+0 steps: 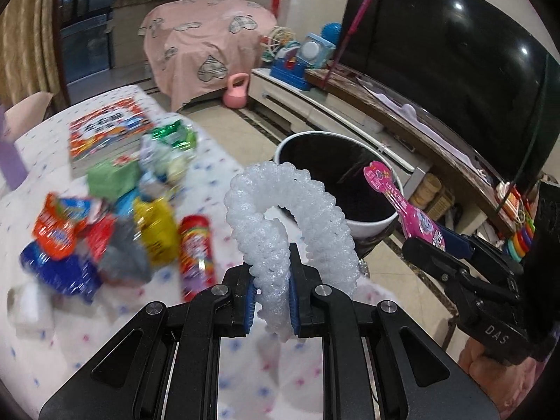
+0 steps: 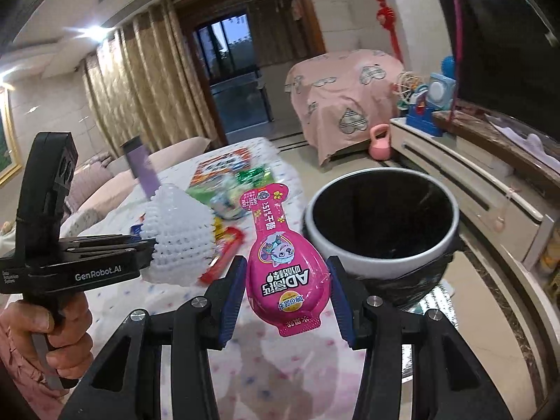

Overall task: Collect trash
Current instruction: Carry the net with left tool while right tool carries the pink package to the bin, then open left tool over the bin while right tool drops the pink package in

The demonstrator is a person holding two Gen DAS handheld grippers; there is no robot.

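Pinching a white foam net (image 1: 290, 224), the left gripper (image 1: 272, 297) hangs just short of the bin (image 1: 367, 225), beside the right gripper (image 2: 285, 294) clamping a pink wrapper (image 2: 280, 262), both seemingly poised for dropping in.

A home living room, probably: television (image 1: 455, 70) on a long cabinet (image 1: 350, 119), curtains (image 2: 154, 80), cloth-draped sofa (image 2: 344, 98).

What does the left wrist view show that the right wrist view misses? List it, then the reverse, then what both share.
Only the left wrist view: the red snack tube, the yellow wrapper and the blue packet on the table.

Only the right wrist view: the purple bottle and the hand holding the left tool.

Both: the white foam net in the left tool, the pink packet in the right tool, and the bin.
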